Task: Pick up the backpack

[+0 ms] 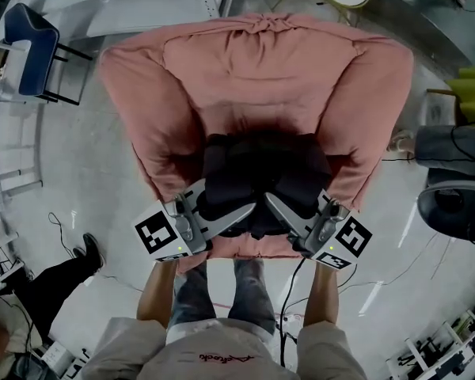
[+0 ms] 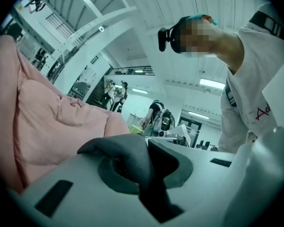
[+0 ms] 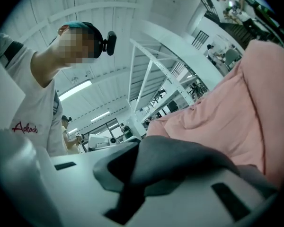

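Pale glossy floor (image 1: 87,180) of a large hall, with white beams and stairways overhead in both gripper views. A pink armchair (image 1: 253,62), soft and heavily padded, stands at the centre of the head view and serves as reference.

Backpack (image 1: 261,172): black, lying in the hollow of the armchair's seat, towards its front edge. Whether it rests on the cushion or hangs clear of it cannot be determined.

Left gripper (image 1: 241,214): at the armchair's front edge, left of the seat's middle, pointing inward at the backpack's lower left. Its jaws are closed on a fold of dark grey fabric (image 2: 128,150) of the backpack, which fills the notch between them.

Right gripper (image 1: 275,204): at the armchair's front edge, right of the seat's middle, angled in toward the left gripper. Its jaws are clamped on a broad flap (image 3: 180,162) of the same grey material, which drapes over the right-hand jaw in its own view.

The person's legs (image 1: 222,287) stand directly in front of the armchair. A blue chair (image 1: 30,50) stands beyond its left arm, a dark office chair (image 1: 455,204) beyond its right.
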### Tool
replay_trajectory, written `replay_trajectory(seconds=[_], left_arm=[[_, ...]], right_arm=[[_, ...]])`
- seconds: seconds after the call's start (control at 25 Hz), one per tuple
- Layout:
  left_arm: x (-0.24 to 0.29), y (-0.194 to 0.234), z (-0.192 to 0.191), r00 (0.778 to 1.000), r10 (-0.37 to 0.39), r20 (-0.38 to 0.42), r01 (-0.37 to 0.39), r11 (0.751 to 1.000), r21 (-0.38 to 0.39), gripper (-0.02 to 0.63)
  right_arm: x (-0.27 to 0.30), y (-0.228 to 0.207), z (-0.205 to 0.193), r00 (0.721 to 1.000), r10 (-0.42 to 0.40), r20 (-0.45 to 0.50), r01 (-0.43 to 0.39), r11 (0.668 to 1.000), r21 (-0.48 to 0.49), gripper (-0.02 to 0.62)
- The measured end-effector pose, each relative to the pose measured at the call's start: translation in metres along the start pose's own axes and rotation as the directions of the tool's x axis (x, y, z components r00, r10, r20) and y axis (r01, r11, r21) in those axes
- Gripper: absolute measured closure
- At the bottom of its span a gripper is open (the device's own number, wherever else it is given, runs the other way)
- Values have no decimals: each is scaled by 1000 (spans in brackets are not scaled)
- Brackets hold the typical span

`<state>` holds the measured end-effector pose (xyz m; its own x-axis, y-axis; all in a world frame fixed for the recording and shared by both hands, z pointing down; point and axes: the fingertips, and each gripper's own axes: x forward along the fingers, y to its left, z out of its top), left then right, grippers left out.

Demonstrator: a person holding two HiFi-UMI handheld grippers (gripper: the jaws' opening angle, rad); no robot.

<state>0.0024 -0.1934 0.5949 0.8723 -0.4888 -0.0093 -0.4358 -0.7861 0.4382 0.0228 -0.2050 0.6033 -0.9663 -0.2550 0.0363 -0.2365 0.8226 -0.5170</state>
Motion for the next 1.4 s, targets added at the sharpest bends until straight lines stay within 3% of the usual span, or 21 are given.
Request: replay_trajectory(seconds=[0.16, 0.48, 0.8, 1.0, 1.12, 1.4], left_arm=[[-4, -27, 20, 1000, -1, 20, 1, 1000, 16, 545], [0, -66, 102, 997, 21, 73, -29, 993, 112, 548], [0, -142, 250, 987, -11, 159, -28, 971, 238, 551], [-7, -202, 309, 986, -32, 165, -17, 959, 284, 551], [-15, -221, 316, 986, -19, 166, -26, 963, 268, 551], [-48, -240, 271, 987, 29, 161, -56, 984, 171, 552]], right_arm=[[-13, 29, 23, 999, -6, 41, 7, 999, -37, 543], [-27, 82, 96, 996, -2, 92, 12, 994, -112, 545], [-41, 170, 236, 985, 27, 169, 16, 969, -248, 546], [-57, 230, 285, 982, 11, 186, 43, 959, -281, 546], [-61, 252, 289, 985, 11, 170, 38, 958, -283, 546], [-65, 277, 239, 988, -19, 151, 50, 978, -205, 546]])
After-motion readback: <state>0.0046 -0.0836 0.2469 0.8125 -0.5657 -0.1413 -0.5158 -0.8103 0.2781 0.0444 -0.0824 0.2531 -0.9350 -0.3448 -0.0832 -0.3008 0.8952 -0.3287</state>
